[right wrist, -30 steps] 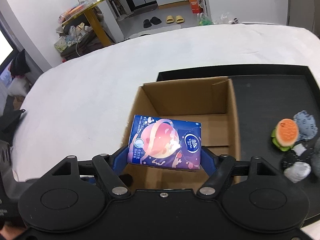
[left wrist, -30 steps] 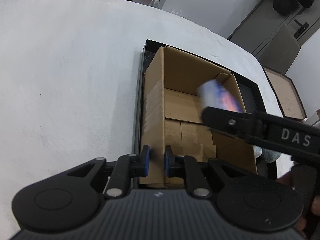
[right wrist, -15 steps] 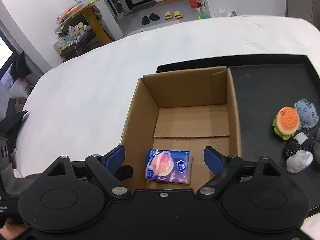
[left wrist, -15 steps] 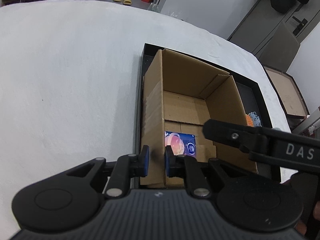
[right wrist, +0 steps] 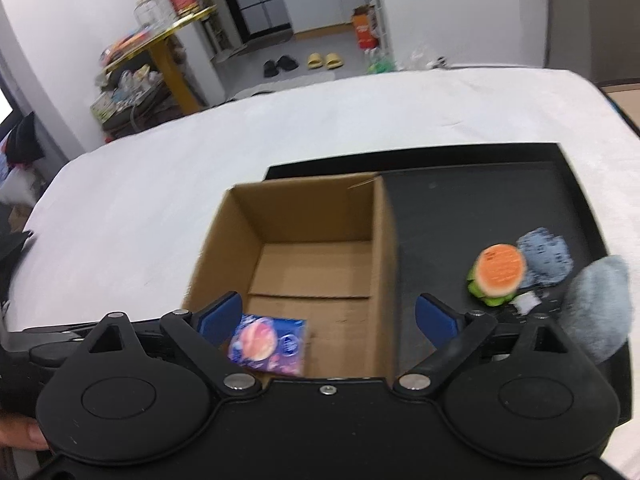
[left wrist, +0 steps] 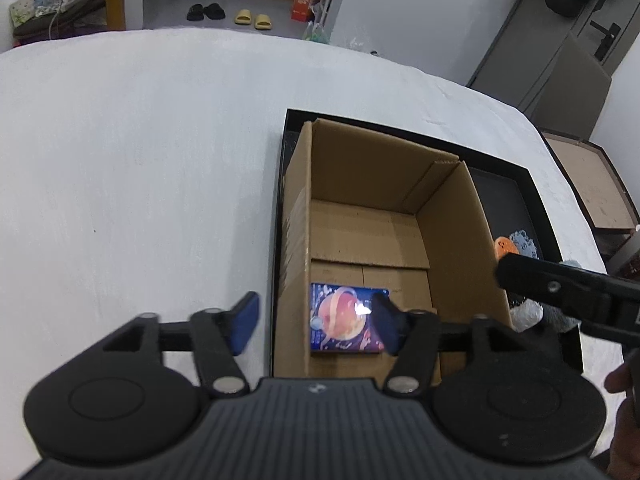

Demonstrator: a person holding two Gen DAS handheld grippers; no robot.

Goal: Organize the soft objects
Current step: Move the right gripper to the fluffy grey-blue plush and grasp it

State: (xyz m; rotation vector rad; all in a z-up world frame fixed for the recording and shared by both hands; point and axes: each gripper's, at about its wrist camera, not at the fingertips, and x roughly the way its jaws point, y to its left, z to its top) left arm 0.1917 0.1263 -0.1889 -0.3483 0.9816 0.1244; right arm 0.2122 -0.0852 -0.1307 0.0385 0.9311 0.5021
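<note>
Tissue pack (left wrist: 347, 319), purple with an orange planet, lies flat in the cardboard box (left wrist: 448, 216); both grippers' jaws apart.

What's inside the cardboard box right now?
One tissue pack lies flat on the floor of the cardboard box. The near corners are hidden by the left gripper.

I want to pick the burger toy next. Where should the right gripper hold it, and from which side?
Judging from the right wrist view, grip the burger toy across its round orange bun, coming from above, fingers on its near and far sides; the blue-grey plush crowds its right.
</note>
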